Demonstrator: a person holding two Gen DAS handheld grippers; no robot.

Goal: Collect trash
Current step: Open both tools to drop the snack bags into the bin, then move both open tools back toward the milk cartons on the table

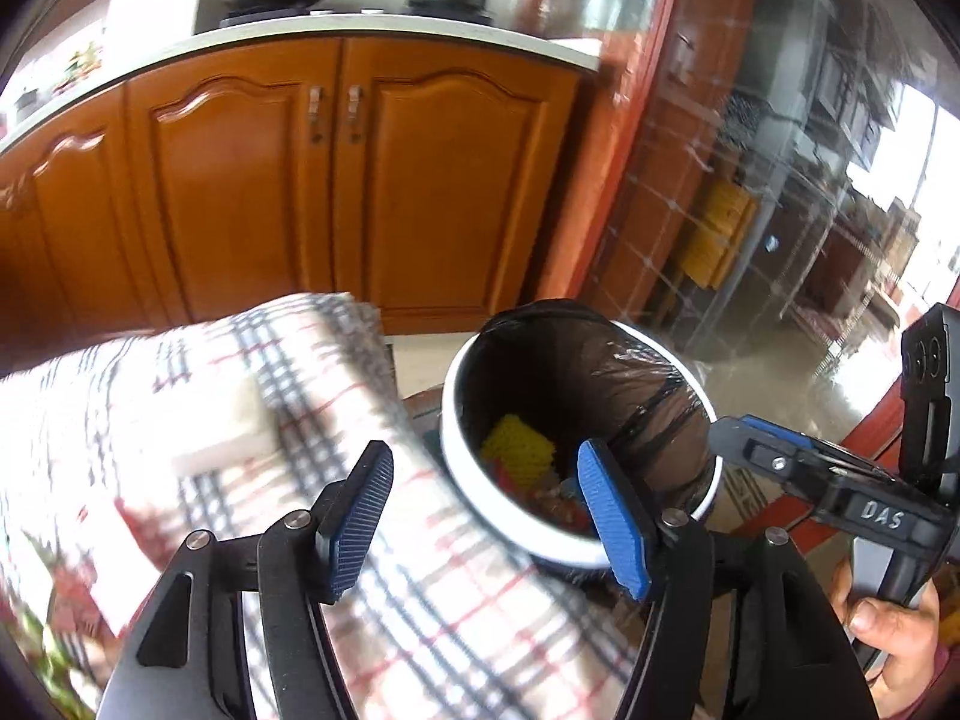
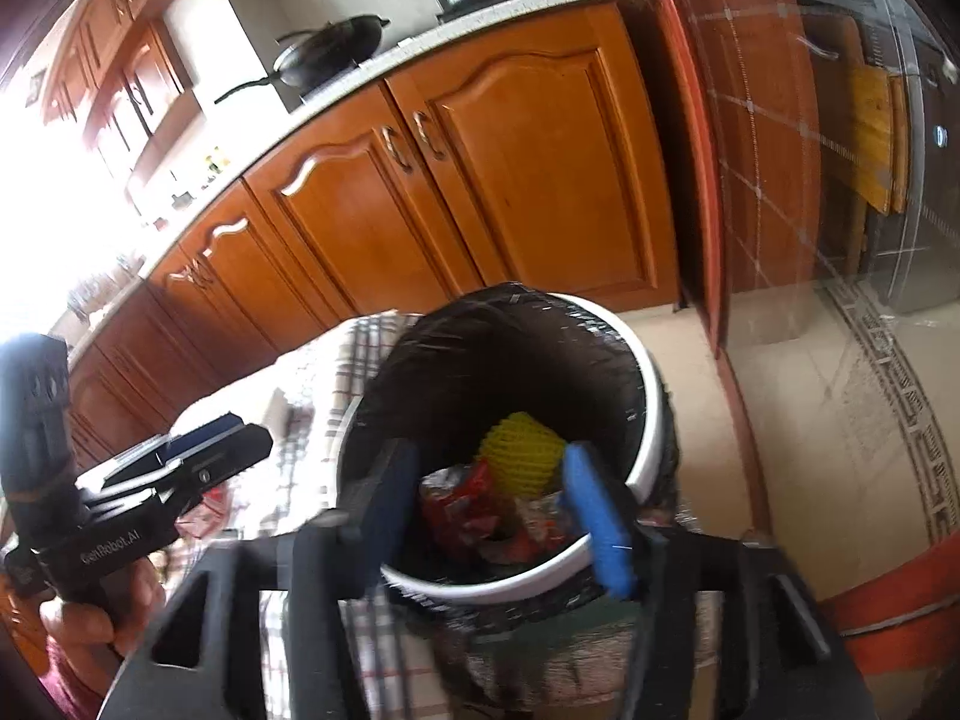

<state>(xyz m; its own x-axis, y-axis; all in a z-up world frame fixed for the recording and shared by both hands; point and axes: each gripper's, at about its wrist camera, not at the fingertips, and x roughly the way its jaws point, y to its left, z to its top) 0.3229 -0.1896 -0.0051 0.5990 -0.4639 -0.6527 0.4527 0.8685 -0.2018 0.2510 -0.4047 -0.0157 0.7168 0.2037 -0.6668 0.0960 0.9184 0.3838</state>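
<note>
Two hand-held grippers, left (image 1: 489, 519) and right (image 2: 495, 516), both spread, one lined bin (image 2: 651, 414), one yellow net (image 2: 522, 447)

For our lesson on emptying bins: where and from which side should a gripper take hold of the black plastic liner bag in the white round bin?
Probably grip the black plastic liner bag at its edge folded over the white round bin's rim, coming from above. The bin stands upright and open, and that overhang looks like the only loose, thin plastic a two-finger pinch can close on.
</note>
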